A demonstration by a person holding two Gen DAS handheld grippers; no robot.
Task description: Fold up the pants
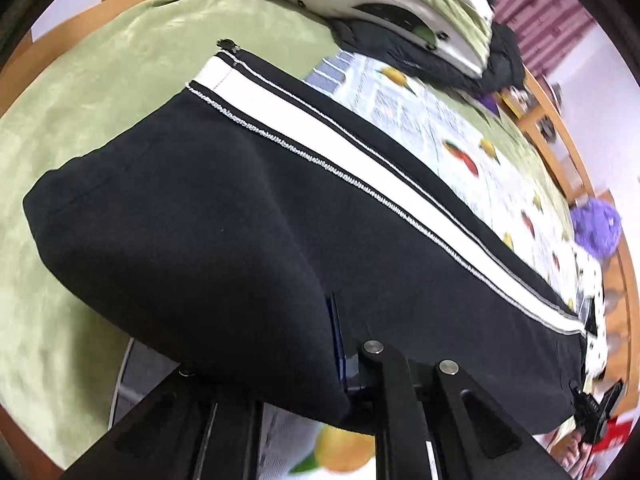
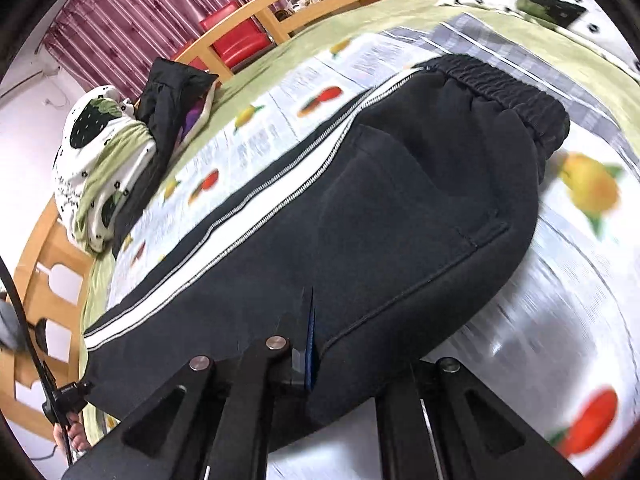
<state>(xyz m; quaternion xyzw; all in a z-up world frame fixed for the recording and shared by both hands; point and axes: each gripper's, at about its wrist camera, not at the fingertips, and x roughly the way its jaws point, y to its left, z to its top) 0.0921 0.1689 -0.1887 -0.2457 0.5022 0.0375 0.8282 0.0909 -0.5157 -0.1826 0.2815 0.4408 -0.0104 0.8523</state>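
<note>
Here, the scene by parts:
Pants: the pants point(image 1: 224, 216) lie on a bed, black with a white side stripe point(image 1: 360, 172), over a fruit-print sheet point(image 2: 328, 92) and a green cover point(image 1: 88, 112).
Left gripper: the left gripper point(image 1: 340, 344) has its jaws closed on a pinch of the black cloth at the near edge; the blue pad shows against the fabric at 6 o'clock in the left view.
Right gripper: the right gripper point(image 2: 310, 344) is likewise closed on the near edge of the pants point(image 2: 400, 208), at 6 o'clock in the right view.
Long axis: in the left view the stripe runs from 11 o'clock down to 4 o'clock; the leg hem end sits at 11 o'clock.
Waistband: the elastic waistband point(image 2: 504, 88) lies at 1 o'clock in the right view, so the right hand is nearer the waist and the left nearer the hems.
Key relation: both grips sit on the same long near edge, and the cloth spreads away from the jaws toward 12 o'clock.
Judgement: the next fold likely turns on carrying one end along that axis toward the other.
Clutter: a pillow point(image 1: 400, 4) and a dark jacket point(image 2: 168, 92) lie at the far side of the bed, apart from the pants.
</note>
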